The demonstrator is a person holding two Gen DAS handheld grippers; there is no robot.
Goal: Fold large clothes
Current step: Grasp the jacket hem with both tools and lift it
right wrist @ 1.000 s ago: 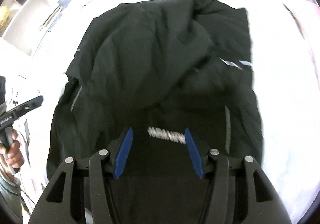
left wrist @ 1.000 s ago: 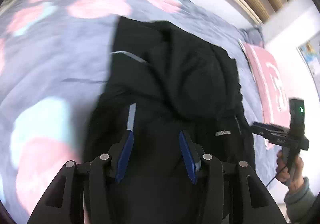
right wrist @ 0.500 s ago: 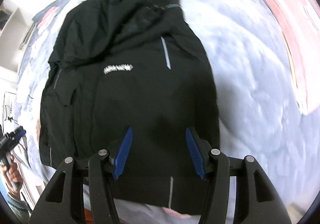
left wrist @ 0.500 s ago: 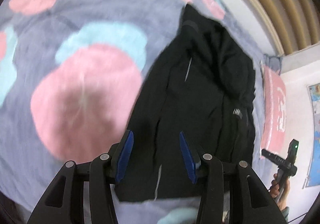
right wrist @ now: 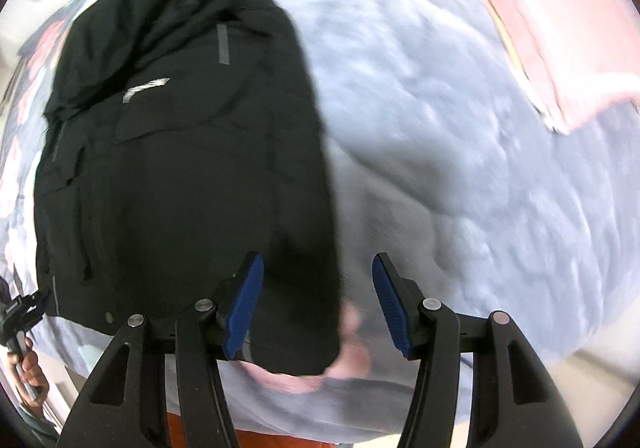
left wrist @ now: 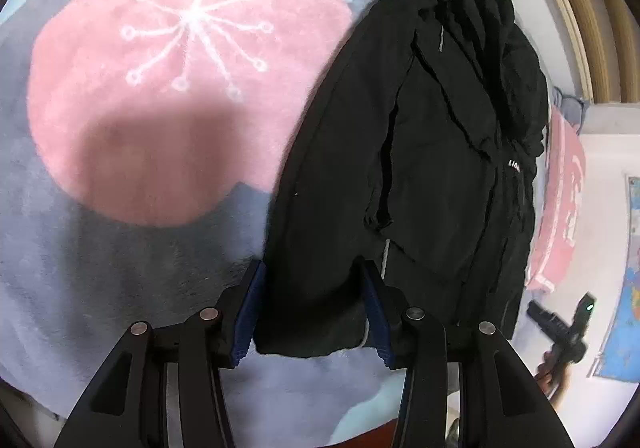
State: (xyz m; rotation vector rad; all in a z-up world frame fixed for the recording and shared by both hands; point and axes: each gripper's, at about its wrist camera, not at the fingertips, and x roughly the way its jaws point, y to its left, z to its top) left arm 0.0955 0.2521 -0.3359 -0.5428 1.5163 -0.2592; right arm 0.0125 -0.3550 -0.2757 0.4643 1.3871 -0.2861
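Observation:
A large black jacket (left wrist: pixel 420 152) lies partly folded on a grey blanket with pink and teal circles (left wrist: pixel 168 80). My left gripper (left wrist: pixel 312 308) is open, its blue pads straddling the jacket's near hem corner. In the right wrist view the jacket (right wrist: pixel 180 152) fills the left half. My right gripper (right wrist: pixel 318 308) is open over the jacket's other near corner and its right edge, with blanket (right wrist: pixel 440 152) under the right pad. The right gripper also shows in the left wrist view (left wrist: pixel 568 328), held in a hand.
A pink pillow (left wrist: pixel 560 200) lies beyond the jacket by the white wall; it also shows in the right wrist view (right wrist: pixel 540 8). The bed's near edge runs just below both grippers. The left gripper shows at the left edge of the right wrist view (right wrist: pixel 20 312).
Both grippers have pulled back from over the jacket's middle to its near hem, each toward one corner. The jacket itself has not visibly moved.

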